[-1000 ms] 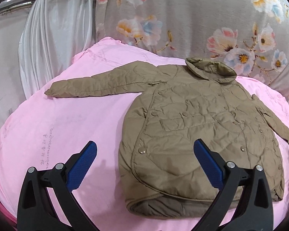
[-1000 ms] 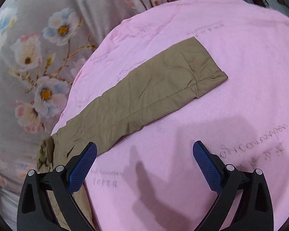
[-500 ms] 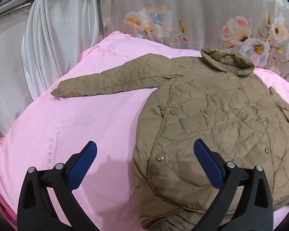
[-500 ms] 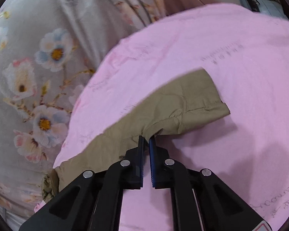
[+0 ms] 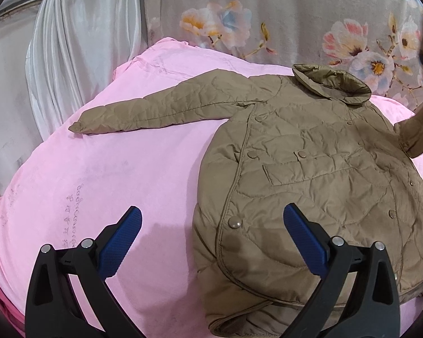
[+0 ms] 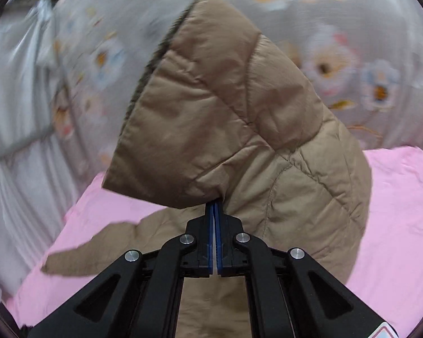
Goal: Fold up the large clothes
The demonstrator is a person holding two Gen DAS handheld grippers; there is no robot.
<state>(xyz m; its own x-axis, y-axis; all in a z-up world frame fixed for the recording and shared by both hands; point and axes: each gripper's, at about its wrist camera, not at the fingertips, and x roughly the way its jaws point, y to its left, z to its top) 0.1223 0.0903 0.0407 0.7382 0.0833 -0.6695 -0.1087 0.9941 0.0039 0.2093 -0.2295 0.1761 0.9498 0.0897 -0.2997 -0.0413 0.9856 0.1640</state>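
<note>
Background: we are looking at one pink bedspread (image 5: 104, 174), a floral curtain (image 5: 268, 22) and a white drape (image 5: 79, 56) behind it.
Right gripper (image 6: 214, 208): we are pinching the sleeve (image 6: 225, 118), jaws clamped on it, lifted clear of the bed.
Left gripper (image 5: 211, 242): we are hovering with jaws wide apart, nothing between them.
Jacket (image 5: 324, 186): one, lying flat, buttoned, collar toward the curtain.
In the way: the raised sleeve is blocking the right wrist view.
Other sleeve (image 5: 160, 109): lying stretched out flat.

We note the jacket (image 5: 310, 169) as khaki brown, quilted, with dull metal snaps. The blanket (image 5: 112, 169) under it is plain pink with faint grey writing. Behind, the curtain (image 5: 296, 22) is grey with pink, blue and orange flowers; the drape (image 5: 79, 56) is white. Both grippers: black frames, blue pads (image 5: 121, 242).
</note>
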